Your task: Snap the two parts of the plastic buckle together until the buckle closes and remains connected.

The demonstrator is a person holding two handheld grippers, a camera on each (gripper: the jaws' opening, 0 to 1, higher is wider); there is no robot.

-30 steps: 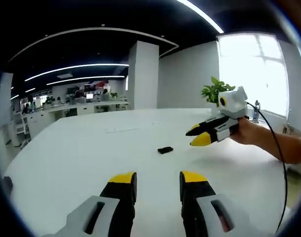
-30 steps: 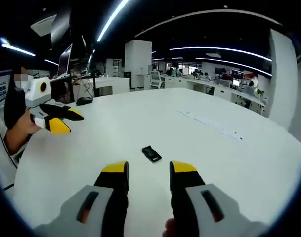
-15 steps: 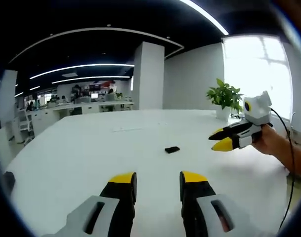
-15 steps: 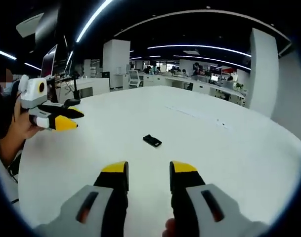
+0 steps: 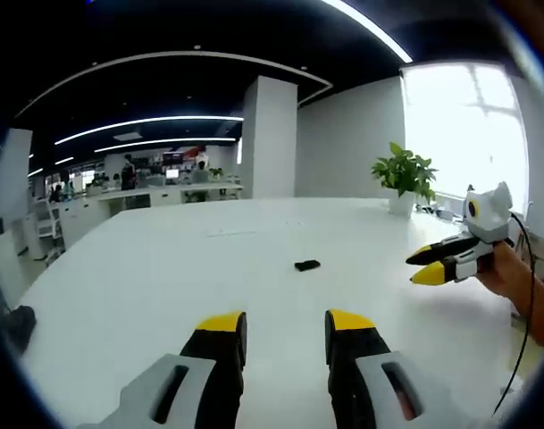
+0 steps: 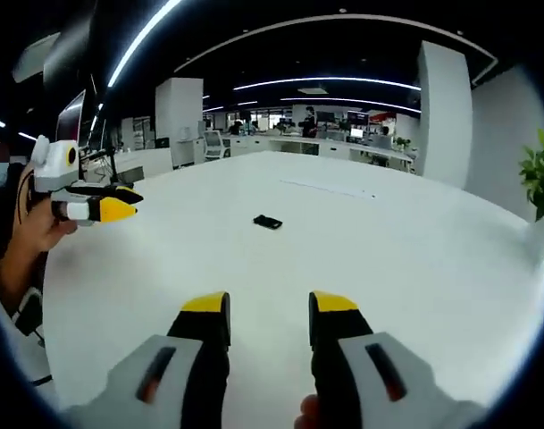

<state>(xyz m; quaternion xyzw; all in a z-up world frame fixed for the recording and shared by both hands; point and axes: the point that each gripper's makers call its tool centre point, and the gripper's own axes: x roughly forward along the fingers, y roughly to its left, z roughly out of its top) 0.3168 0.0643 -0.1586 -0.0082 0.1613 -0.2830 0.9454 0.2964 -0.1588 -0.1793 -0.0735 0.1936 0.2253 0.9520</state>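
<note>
Left claw (image 5: 285, 326) and right claw (image 6: 270, 307), jaws spread and holding nothing. The buckle (image 5: 306, 264) – one small dark piece, joined or not cannot be told – lies on the white worktop (image 5: 146, 286) ahead of both claws, well apart from each. Compared with a second ago, both claws have drawn back and apart, so the buckle looks smaller: judged a retreat, not an approach. Bare worktop surrounds the buckle; a potted plant (image 5: 401, 174) stands far beyond the right claw – room is ample.
</note>
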